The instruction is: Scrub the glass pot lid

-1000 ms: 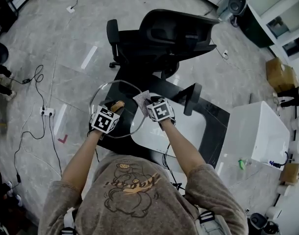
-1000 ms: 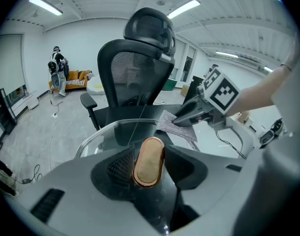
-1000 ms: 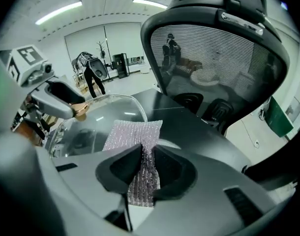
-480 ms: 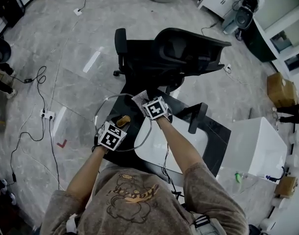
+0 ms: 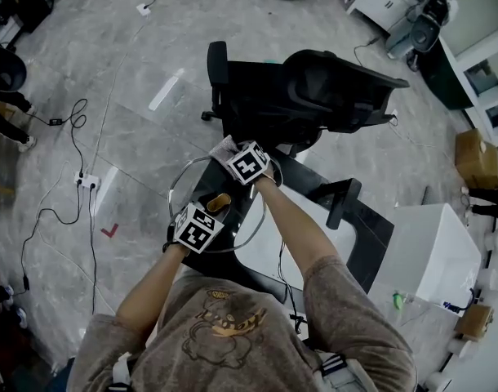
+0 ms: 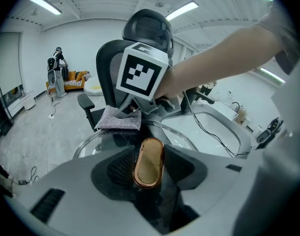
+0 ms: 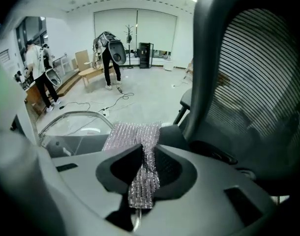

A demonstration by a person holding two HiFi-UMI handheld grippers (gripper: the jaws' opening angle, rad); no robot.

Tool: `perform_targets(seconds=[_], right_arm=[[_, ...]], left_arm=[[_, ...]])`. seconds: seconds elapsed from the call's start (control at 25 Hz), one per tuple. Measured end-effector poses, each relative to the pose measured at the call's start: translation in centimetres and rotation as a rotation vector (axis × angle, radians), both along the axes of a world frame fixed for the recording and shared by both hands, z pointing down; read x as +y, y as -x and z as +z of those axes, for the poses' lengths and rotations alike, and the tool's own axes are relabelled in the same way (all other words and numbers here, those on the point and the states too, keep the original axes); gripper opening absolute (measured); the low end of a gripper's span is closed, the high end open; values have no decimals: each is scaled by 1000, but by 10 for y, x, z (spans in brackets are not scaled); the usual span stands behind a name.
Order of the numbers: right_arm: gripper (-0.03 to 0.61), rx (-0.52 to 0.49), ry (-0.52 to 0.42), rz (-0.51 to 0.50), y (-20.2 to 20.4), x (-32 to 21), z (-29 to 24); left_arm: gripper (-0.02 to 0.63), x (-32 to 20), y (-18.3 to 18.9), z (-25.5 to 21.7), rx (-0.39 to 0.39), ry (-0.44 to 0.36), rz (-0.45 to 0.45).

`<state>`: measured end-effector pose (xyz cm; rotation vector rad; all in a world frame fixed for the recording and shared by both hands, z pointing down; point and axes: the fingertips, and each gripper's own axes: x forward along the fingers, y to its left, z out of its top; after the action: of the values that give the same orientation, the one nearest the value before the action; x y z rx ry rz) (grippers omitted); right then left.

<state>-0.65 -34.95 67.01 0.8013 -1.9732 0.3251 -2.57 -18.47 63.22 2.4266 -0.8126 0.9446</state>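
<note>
The round glass pot lid (image 5: 177, 188) is held up above the desk edge, its wooden knob (image 5: 219, 202) facing me. My left gripper (image 5: 208, 214) is shut on that knob (image 6: 149, 162), the lid's rim (image 6: 89, 140) curving beyond the jaws. My right gripper (image 5: 234, 157) is shut on a silvery scrub cloth (image 5: 224, 148). In the right gripper view the cloth (image 7: 141, 167) is pinched between the jaws and spreads out ahead, lying on the lid's far rim (image 7: 74, 114). From the left gripper view the cloth (image 6: 120, 119) rests on the lid's far edge under the right gripper's marker cube (image 6: 142, 75).
A black office chair (image 5: 314, 88) stands just beyond the lid. Under my arms lies a black desk (image 5: 365, 223) with a white panel (image 5: 302, 215). A white box (image 5: 433, 251) is at right. Cables and a power strip (image 5: 89, 181) lie on the floor at left.
My right gripper has slid the cloth from the lid's right side up to its far rim. The left gripper keeps its hold on the knob.
</note>
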Motion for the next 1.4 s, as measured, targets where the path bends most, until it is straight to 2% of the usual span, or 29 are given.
perform_targets(seconds=[0.24, 0.52, 0.68, 0.96, 1.12, 1.4], right_arm=[[89, -48, 14, -144, 54, -1, 0], [89, -112, 30, -386, 130, 27, -2], [89, -134, 90, -537, 156, 55, -2], [92, -156, 238, -775, 183, 101, -2], [92, -198, 325, -795, 187, 111, -2], [97, -217, 318, -775, 187, 109, -3]], left_arm=[[199, 0, 1, -1, 9, -6, 3], [199, 1, 0, 0, 30, 2, 1], [196, 3, -4, 1, 57, 9, -6], [196, 4, -4, 0, 45, -15, -11], [196, 5, -3, -1, 42, -24, -10], [196, 4, -3, -1, 60, -53, -10]])
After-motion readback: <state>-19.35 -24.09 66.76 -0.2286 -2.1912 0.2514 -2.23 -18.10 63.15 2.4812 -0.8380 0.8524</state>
